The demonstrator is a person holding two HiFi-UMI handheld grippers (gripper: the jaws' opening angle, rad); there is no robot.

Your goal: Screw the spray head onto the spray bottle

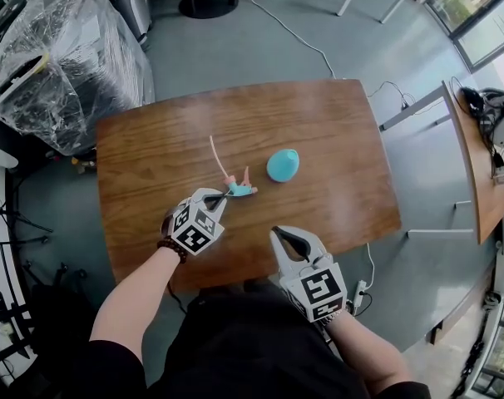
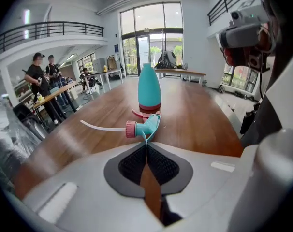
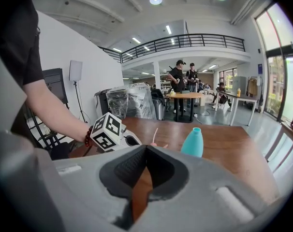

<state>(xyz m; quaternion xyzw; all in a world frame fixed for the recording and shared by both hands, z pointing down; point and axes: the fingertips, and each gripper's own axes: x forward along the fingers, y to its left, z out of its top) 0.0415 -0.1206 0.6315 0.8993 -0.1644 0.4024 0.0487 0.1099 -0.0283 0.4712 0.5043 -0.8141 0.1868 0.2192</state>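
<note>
Clamping teal-and-pink plastic spray head [image 2: 144,126]: left tongs [image 2: 146,140]; right tongs [image 3: 145,150] clenched, empty; teal plastic bottle [image 1: 283,165] upright on brown wooden desk [image 1: 327,123].

Bright daylight was admitted through tall glass windows [image 2: 151,37]; glare was cast on the glossy brown wooden table [image 2: 195,115]; edges were fisheye-bent.
</note>
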